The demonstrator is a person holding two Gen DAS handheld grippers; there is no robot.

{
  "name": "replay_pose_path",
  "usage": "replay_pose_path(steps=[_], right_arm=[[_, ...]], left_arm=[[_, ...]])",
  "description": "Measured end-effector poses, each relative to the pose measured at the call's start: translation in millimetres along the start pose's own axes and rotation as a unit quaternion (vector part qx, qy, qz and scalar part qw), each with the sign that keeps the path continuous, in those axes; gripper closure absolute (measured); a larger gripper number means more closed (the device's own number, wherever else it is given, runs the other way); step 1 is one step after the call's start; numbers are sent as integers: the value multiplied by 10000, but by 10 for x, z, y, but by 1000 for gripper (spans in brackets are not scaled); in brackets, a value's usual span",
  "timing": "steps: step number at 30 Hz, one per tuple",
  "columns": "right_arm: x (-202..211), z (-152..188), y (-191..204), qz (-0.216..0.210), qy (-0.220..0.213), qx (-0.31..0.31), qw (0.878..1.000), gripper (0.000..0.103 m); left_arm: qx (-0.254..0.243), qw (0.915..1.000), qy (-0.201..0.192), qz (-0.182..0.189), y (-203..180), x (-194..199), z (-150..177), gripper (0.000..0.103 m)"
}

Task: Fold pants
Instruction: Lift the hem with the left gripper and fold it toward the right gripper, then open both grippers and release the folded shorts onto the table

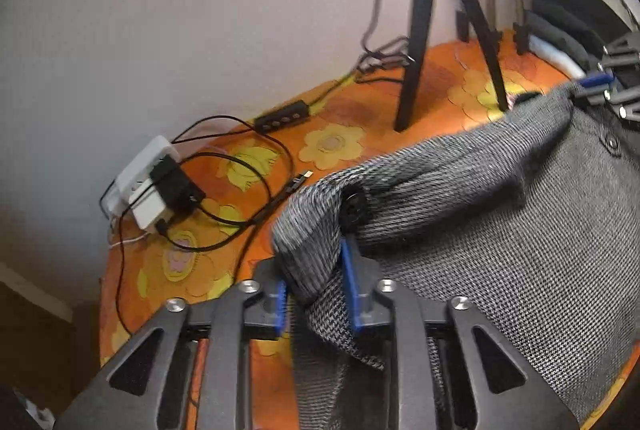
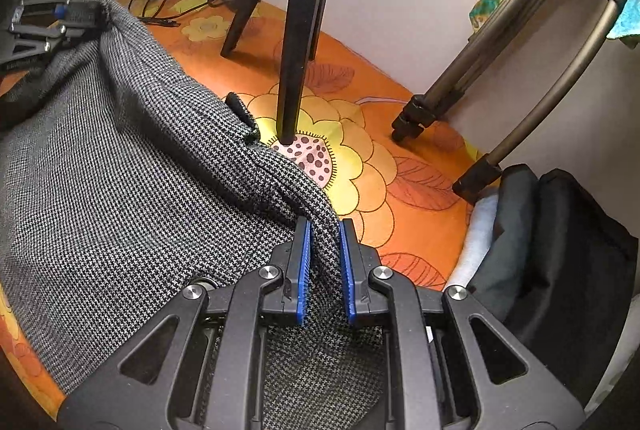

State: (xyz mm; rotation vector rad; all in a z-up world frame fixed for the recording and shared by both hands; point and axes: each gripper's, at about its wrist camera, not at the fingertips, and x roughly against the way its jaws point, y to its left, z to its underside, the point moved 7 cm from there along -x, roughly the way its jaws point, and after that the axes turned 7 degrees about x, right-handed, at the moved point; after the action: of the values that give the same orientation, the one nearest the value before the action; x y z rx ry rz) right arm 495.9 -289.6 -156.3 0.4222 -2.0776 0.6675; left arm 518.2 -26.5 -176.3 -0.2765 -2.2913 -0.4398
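Two tools, left tool [image 1: 314, 286] and right tool [image 2: 324, 262], each clamped on the pants' [image 2: 120, 170] raised edge.

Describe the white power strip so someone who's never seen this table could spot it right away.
On the orange flowered cloth, look along the white wall, away from the black tripod. The white power strip lies there among black cables, the only white block, with a black adapter plugged in.
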Motion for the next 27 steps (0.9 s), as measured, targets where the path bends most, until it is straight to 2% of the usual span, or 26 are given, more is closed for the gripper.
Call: replay_pose_path(steps=[4,7,9,14,16,17,20,21,23,27], right_arm=[[-7,-17,-5,-14,31,-45,10000,88],[-37,-28,-13,-1,99,-115,9999,88],[-55,-31,-13,-7,129,-155,9998,88],[-77,-32,-43,-24,146,-313,9994,88],[-65,-39,-81,-46,114,-480,9988,85],[-47,-38,-93,-62,89,-533,9985,82],[94,-26,-150,-134,-90,-749,9971,66],[144,-20,-170,-116,-154,-792,9967,65],[294,3,-215,-115,-333,-930,9950,65],[603,45,-189,-413,-667,-1154,9902,65]], left_arm=[[180,9997,-95,-102,155,121,-25,67],[90,9988,-247,-419,250,225,-31,66],[98,9982,-327,-484,327,331,-1,66],[292,9985,-306,-336,432,543,237,66],[392,9986,-236,-256,429,583,351,66],[410,9987,-204,-238,422,608,415,66],[533,9984,-147,-133,390,692,591,66],[590,9981,-144,-99,375,728,625,66],[760,9970,-158,62,331,818,693,66],[822,9963,-203,159,224,951,792,66]])
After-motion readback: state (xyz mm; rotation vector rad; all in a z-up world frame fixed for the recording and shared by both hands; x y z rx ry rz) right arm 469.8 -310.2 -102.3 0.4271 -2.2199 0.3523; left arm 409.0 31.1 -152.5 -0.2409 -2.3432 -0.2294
